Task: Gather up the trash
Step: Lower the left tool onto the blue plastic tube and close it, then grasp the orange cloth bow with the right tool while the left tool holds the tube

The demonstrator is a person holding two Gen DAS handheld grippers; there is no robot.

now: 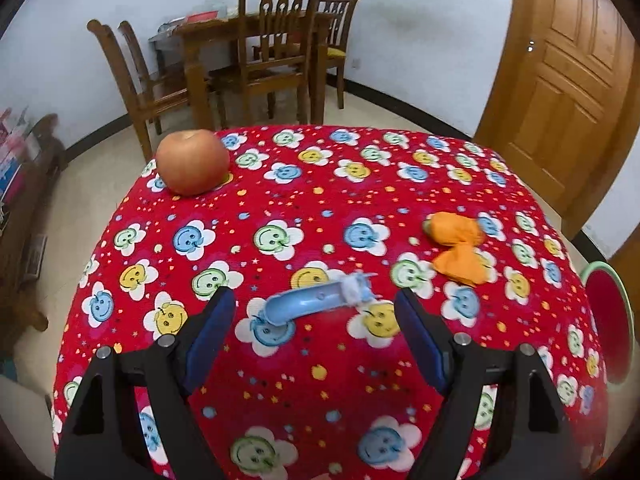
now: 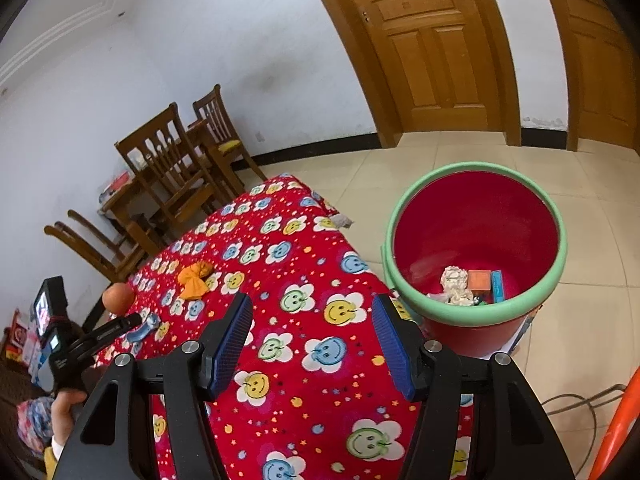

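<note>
A curved light-blue plastic piece [image 1: 308, 302] lies on the red smiley-flower tablecloth [image 1: 320, 380]. My left gripper [image 1: 314, 294] is open, one tip on either side of the piece, and the pads stay clear of it. An orange crumpled wrapper [image 1: 456, 248] lies further right. In the right wrist view, my right gripper [image 2: 312, 300] is open over the cloth and holds nothing. To its right stands the red bin [image 2: 560, 248] with a green rim, with crumpled paper [image 2: 454, 284] and small boxes inside. The left gripper [image 2: 136, 322], blue piece [image 2: 142, 330] and wrapper [image 2: 194, 276] show at left.
An apple [image 1: 192, 162] sits at the table's far left corner. The bin [image 1: 608, 320] stands just off the table's right edge. Wooden chairs [image 1: 276, 48] and a table stand beyond, and a wooden door [image 1: 568, 80] is at right. A hand [image 2: 68, 404] holds the left gripper's handle.
</note>
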